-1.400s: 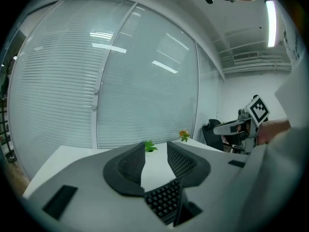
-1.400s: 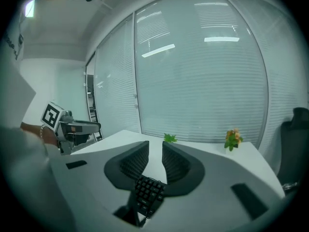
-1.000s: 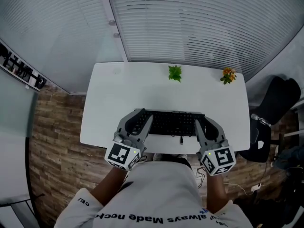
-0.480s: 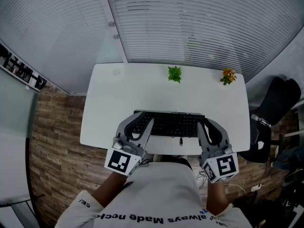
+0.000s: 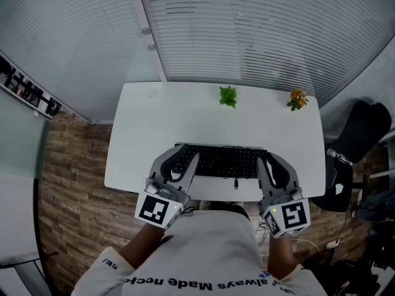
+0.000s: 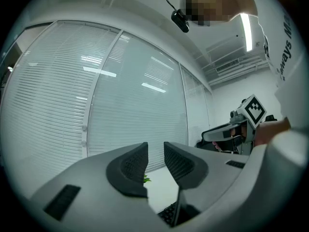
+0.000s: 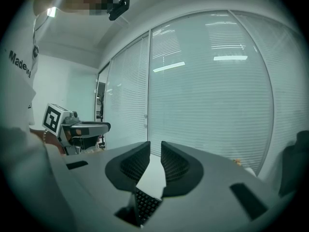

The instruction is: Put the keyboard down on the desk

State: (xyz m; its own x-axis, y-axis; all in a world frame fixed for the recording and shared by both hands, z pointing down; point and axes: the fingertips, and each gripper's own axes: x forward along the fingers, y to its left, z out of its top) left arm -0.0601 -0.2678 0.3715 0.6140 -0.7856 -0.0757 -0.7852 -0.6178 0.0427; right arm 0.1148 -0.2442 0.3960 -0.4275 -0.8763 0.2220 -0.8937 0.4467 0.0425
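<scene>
One black rectangular keyboard stretches crosswise over the near half of the white rectangular tabletop, close to the front edge and level with it; from overhead I can't tell whether its underside actually touches the surface. Each short end of it is held. The left gripper has its grey jaws drawn in to a narrow slot, and in the left gripper view the thin end of the keyboard sits in the lower part of that slot. The right gripper does the same at the other end: its own view shows the jaws nearly together with the keyed end pinched between them. Both marker cubes hang just off the front edge, against the person's pale shirt. Along the far edge stand a small green leafy plant and, well to its right, a small orange-flowered plant. White slatted blinds rise behind, and a black office chair stands off the right end
</scene>
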